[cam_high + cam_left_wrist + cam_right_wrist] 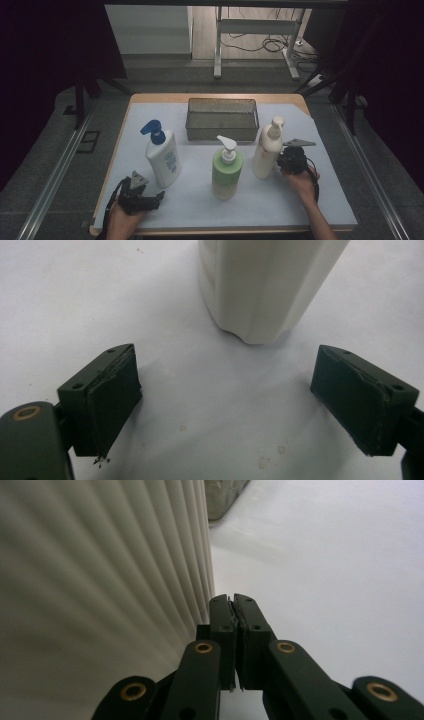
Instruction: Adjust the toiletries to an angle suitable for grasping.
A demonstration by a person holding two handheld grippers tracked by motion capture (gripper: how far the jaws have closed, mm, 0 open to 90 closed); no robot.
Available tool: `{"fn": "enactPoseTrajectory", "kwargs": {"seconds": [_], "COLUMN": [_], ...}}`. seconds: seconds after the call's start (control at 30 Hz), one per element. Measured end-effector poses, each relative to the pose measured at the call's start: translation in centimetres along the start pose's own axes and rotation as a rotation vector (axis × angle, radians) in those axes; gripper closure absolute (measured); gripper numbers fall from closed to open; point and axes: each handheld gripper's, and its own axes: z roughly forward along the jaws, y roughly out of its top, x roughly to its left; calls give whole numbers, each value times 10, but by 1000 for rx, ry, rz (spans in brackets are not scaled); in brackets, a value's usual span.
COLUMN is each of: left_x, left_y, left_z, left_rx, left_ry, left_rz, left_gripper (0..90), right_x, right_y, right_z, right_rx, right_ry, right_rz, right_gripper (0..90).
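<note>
While the right gripper [278,161] stands with its jaws pressed together and nothing between them, its closed tips lie just beside the lower wall of the cream bottle [266,149], at that bottle's right side; whether they touch it cannot be told. In the right gripper view the ribbed cream wall [100,580] rises at the left of the shut jaws, and a corner of the tray [225,497] shows beyond it. The cream bottle stands upright on the white mat [310,200], right of centre, just in front of the tray's right end. The left gripper [160,196] rests near the mat's front left corner, jaws wide apart and empty. In the left gripper view its pads [112,400] stand well apart, with the base of the white bottle [260,290] ahead and free of them. That white bottle [163,156], with a blue pump, stands upright at the left; a green bottle [227,172] stands between the two others, nearer the front edge. The mesh tray [222,104] lies at the back centre.
</note>
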Motion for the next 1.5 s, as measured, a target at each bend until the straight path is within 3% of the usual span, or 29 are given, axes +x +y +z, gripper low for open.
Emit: {"fn": "enactPoseTrajectory", "kwargs": {"seconds": [0.2,0.33,0.57,0.77,0.97,1.2,1.33,1.5], "left_x": [0,0,0,0,0,0,0,0], "left_y": [0,0,0,0,0,0,0,0], "left_z": [0,0,0,0,0,0,0,0], "left_rx": [0,0,-1,-1,-1,0,0,0], "left_ry": [1,1,1,1,1,0,1,1], "left_rz": [0,-1,-1,-1,-2,-2,-1,-2], "left_gripper": [120,120,120,120,120,120,120,120], "right_x": [1,4,29,59,79,82,76,72], "right_y": [-18,-25,-36,-33,-25,-23,-25,-27], "right_z": [-34,-46,-63,-58,-37,-29,-29,-30], "right_rx": [-26,-36,-43,-47,-44,-50,-57,-53], "right_ry": [23,42,119,173,162,92,117,93], "right_rz": [6,-1,-36,-87,-104,-114,-97,-101], "right_gripper": [860,875,897,896,896,896,896,896]}}
